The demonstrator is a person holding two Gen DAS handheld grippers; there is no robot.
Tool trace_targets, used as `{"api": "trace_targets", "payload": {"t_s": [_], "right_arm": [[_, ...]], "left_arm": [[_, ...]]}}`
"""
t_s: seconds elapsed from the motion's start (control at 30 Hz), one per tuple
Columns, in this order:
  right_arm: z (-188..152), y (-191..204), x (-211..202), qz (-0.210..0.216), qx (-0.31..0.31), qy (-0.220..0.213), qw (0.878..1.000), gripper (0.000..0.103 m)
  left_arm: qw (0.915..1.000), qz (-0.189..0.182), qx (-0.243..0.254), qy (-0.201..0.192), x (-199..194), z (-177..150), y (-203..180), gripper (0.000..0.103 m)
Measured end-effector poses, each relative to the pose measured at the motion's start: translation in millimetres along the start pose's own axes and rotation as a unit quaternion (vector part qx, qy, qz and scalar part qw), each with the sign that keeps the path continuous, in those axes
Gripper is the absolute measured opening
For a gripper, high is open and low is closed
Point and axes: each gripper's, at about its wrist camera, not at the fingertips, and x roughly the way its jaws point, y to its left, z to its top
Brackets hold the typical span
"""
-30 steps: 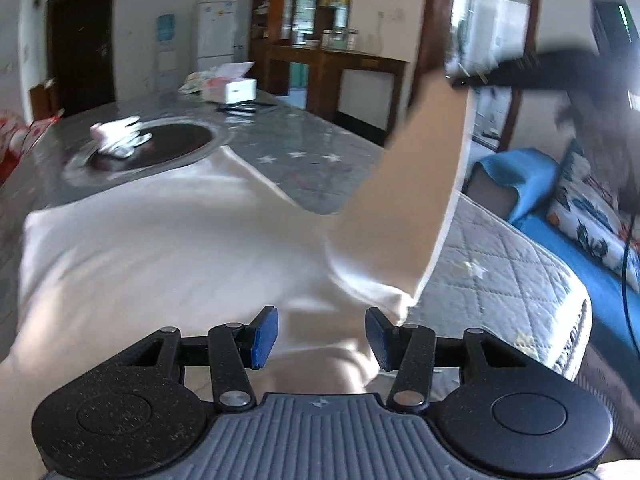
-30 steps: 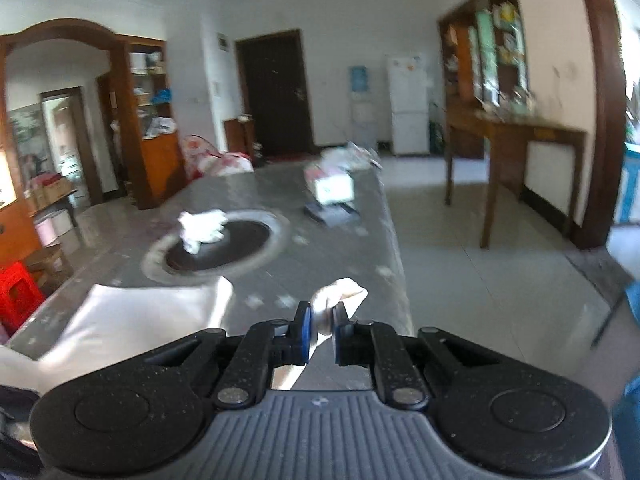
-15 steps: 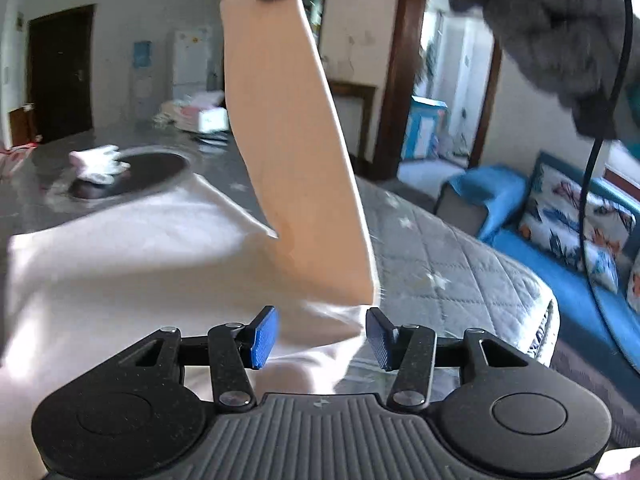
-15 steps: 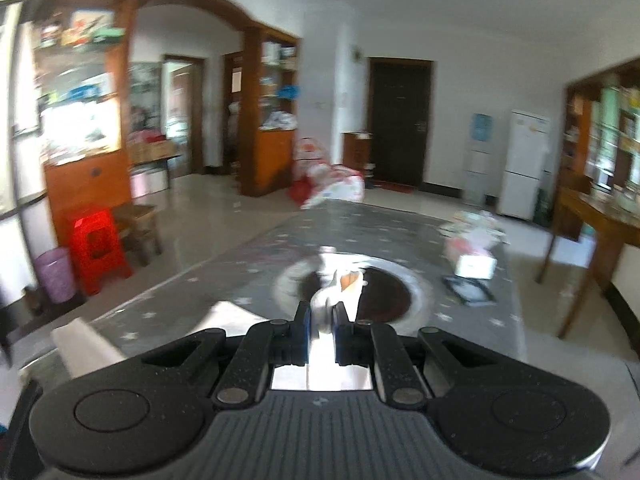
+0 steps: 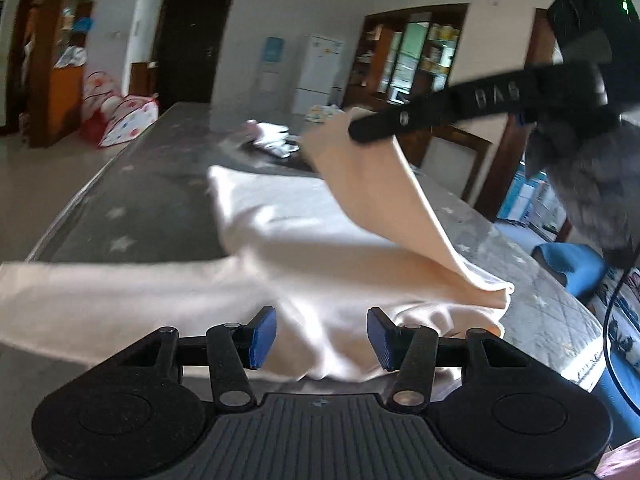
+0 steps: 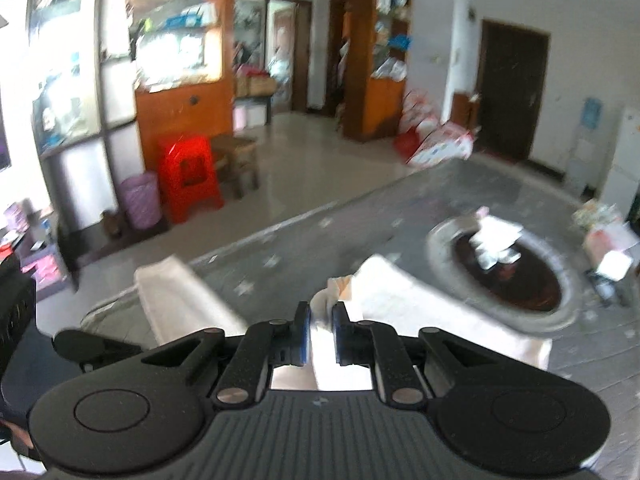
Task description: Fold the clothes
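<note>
Cloth fills the near half of the long grey star-patterned table (image 5: pixel 120 216): one cream-coloured garment (image 5: pixel 280 240), spread flat with one sleeve (image 5: pixel 80 292) stretched out to the left across the table edge. Two grippers are in play. The left gripper (image 5: pixel 322 336) hangs just above the garment's near hem with its two blue-padded fingers (image 5: pixel 262 336) set wide apart, holding nothing; cloth shows in the gap between them. The right gripper (image 6: pixel 320 334) has its two fingers drawn in tight on a bunched end of the other sleeve (image 5: pixel 384 208), with a white tuft of fabric poking up between the pads. In the left wrist view that same gripper reaches in from the upper right, held by a hand in a grey glove (image 5: pixel 592 176), and the pinched sleeve is lifted off the table, slanting down from the fingertips to a fold at the garment's right side.

Further along the table lies one dark oval inset (image 6: pixel 504 276) with a pale rim, and on it one small crumpled white cloth (image 6: pixel 496 240). One white box (image 6: pixel 612 264) sits near the table's far end. Off the table, one red plastic stool (image 6: pixel 188 176) and one pink waste bin (image 6: pixel 140 200) stand side by side on the tiled floor, and one white refrigerator (image 5: pixel 316 74) stands against the back wall.
</note>
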Motion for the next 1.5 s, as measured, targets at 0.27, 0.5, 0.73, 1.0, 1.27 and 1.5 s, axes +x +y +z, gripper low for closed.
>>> {"api": "trace_targets", "payload": {"t_s": [0.27, 0.5, 0.73, 1.0, 1.27, 1.5], "right_arm": [[-24.4, -21.8, -15.8, -0.022, 0.003, 0.024, 0.999, 0.020], [-93.0, -69.5, -33.4, -0.073, 0.049, 0.093, 0.992, 0.021], [-143.8, -92.5, -34.7, -0.093, 0.099, 0.111, 0.985, 0.021], [-121.5, -94.0, -37.5, -0.113, 0.064, 0.061, 0.990, 0.024], [-102.8, -98.2, -9.0, -0.050, -0.066, 0.088, 0.993, 0.033], [-91.6, -116.9, 15.8, 0.024, -0.099, 0.137, 0.985, 0.033]], "left_arm": [[1.0000, 0.003, -0.007, -0.007, -4.3, 0.3, 5.1, 0.054], [0.9998, -0.011, 0.005, -0.012, 5.4, 10.8, -6.8, 0.054], [0.9994, -0.025, 0.021, 0.005, 27.8, 18.2, -25.0, 0.054], [0.9998, -0.005, 0.018, -0.003, 24.6, 14.1, -18.0, 0.054], [0.9980, 0.060, -0.019, -0.004, 11.8, 18.3, 32.6, 0.054], [0.9969, 0.074, -0.013, 0.023, 19.0, 13.0, 49.6, 0.054]]}}
